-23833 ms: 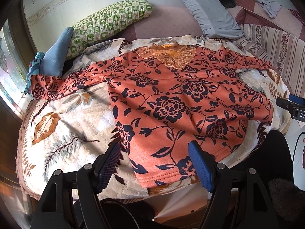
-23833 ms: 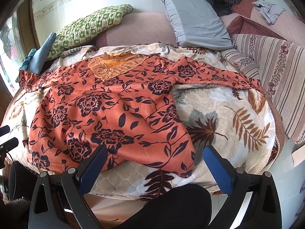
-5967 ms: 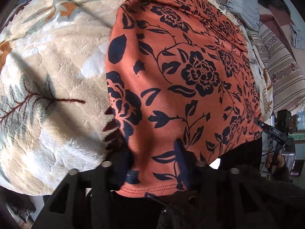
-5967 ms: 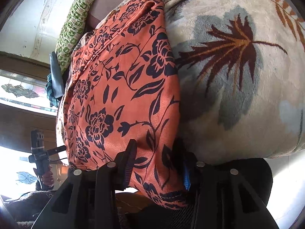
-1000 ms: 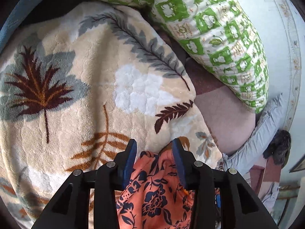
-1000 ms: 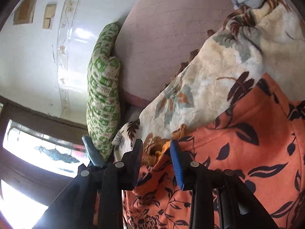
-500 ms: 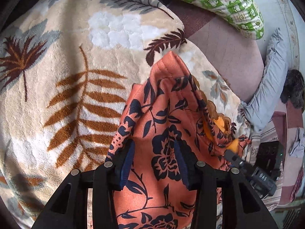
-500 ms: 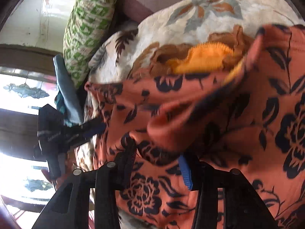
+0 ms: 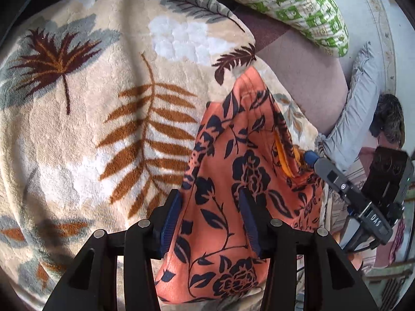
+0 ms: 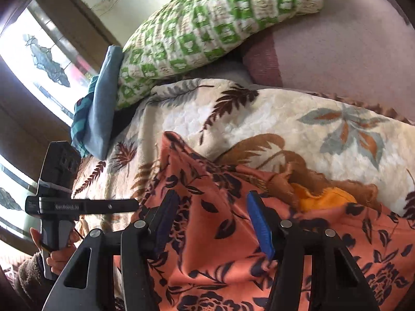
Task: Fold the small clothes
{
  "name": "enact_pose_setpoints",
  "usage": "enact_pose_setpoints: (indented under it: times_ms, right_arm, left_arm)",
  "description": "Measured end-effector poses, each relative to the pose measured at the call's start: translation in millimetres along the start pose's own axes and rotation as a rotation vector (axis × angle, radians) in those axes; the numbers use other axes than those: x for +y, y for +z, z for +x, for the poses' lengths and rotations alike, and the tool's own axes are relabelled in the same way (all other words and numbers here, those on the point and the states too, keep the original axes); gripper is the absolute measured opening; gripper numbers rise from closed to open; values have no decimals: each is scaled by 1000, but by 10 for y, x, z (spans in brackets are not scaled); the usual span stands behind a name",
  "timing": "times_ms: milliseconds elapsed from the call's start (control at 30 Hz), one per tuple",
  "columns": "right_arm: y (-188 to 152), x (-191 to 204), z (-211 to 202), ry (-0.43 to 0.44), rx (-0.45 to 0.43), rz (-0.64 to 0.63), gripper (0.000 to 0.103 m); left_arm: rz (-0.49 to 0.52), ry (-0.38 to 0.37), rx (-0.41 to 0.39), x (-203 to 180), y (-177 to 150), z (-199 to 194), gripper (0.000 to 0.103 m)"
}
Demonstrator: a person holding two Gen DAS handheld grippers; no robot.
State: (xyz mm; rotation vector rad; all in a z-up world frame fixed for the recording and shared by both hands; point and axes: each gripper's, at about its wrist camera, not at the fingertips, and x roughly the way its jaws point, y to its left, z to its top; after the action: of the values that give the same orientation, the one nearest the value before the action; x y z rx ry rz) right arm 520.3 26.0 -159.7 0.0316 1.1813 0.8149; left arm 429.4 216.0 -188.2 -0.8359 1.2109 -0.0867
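Your left gripper (image 9: 211,216) and right gripper (image 10: 214,220) both sit parted over the orange floral top (image 9: 233,181), fingers spread, probably released, though fabric contact is hard to read. The top lies doubled on the leaf-print blanket (image 9: 90,103), lower centre of both frames, orange neckline (image 10: 324,197) peeking out. One fold looks done; further folds and tidying remain.

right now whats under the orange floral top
The leaf-print blanket lies under the orange floral top and shows all around it. Whatever sits beneath the fabric itself is covered, including its folded-in sleeves.
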Motion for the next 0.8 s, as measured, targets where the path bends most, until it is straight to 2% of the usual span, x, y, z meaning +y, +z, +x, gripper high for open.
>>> enact_pose_setpoints:
  times_ms: [67, 100, 167, 233, 300, 367, 500, 533, 600, 633, 667, 800]
  right_arm:
    - [-39, 165, 99, 110, 16, -20, 54]
    - [-55, 259, 174, 111, 23, -58, 53]
    - [-67, 383, 365, -1, 64, -126, 53]
    - [-32, 329, 514, -124, 76, -114, 53]
    - [25, 218, 544, -198, 43, -80, 56]
    - [56, 108, 532, -214, 13, -61, 56]
    - [96, 58, 728, -235, 73, -101, 55]
    - [86, 91, 783, -248, 89, -134, 52]
    - [59, 208, 874, -290, 124, -237, 2]
    - [53, 281, 868, -330, 122, -289, 3]
    - [71, 343, 815, -328, 104, -321, 3]
    - [379, 503, 517, -267, 3, -330, 2]
  left_arm:
    - [37, 2, -1, 6, -98, -48, 47]
    - [48, 6, 1, 17, -133, -58, 47]
    - [60, 16, 7, 26, -184, -73, 47]
    - [79, 24, 7, 30, -234, -104, 47]
    - [119, 49, -3, 10, -298, -156, 47]
    - [155, 82, -7, -33, -327, -157, 48]
    - [177, 114, 11, -67, -360, -92, 48]
    - [176, 115, 14, -69, -364, -77, 48]
    - [187, 117, 14, -83, -383, -65, 48]
    - [196, 123, 11, -89, -388, -66, 48]
    - [204, 127, 5, -98, -393, -77, 48]
    - [211, 141, -21, -139, -393, -141, 48]
